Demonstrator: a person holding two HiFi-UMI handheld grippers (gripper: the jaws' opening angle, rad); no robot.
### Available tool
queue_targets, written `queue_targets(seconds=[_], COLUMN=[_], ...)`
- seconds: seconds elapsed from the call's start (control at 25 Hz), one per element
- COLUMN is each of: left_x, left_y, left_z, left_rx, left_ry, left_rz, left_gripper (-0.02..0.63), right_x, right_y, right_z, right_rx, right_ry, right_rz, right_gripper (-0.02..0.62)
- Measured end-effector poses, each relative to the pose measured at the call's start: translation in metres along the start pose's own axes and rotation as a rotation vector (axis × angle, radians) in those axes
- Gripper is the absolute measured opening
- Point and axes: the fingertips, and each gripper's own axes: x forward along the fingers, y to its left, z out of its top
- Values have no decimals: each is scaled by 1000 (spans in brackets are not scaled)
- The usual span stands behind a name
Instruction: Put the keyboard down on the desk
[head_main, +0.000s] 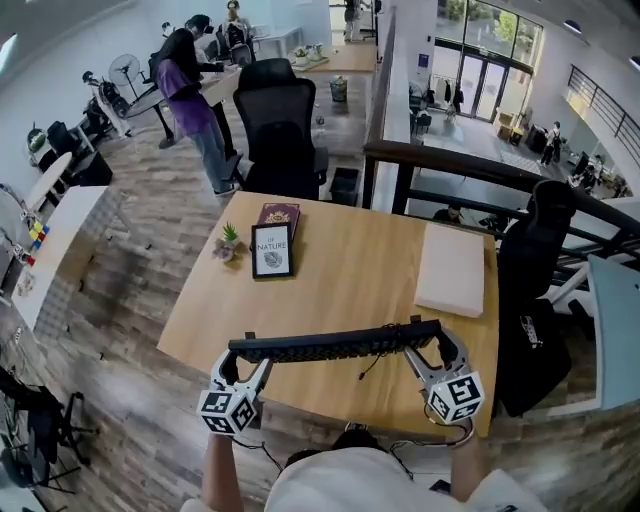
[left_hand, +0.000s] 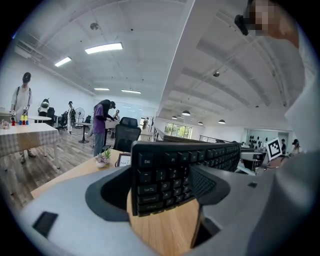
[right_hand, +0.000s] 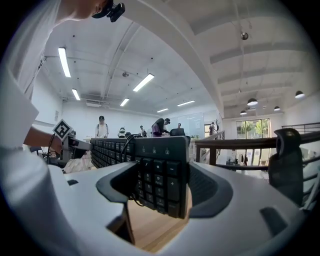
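Note:
A long black keyboard hangs above the near part of the wooden desk, held at both ends and tilted so its keys face me. My left gripper is shut on its left end, where the Esc key corner shows between the jaws. My right gripper is shut on its right end, the number-pad side. A thin black cable dangles from the keyboard's underside.
On the desk stand a framed print, a small potted plant, a dark red book and a white pad at the right. A black office chair stands behind the desk, another at the right. People stand in the background.

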Motion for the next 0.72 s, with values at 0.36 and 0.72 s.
queue_targets(seconds=[0.36,0.72], left_x=[40,74], left_y=[3,28], left_z=[-18,-36], left_rx=[-21,-39], left_ry=[93,162], left_rz=[-20,-74], left_gripper=[359,359], right_x=[13,31], right_y=[-23,-20], right_z=[-30,-52], right_rx=[50,78], right_ry=[65,130], right_rz=[-22,-75], right_gripper=[308,308])
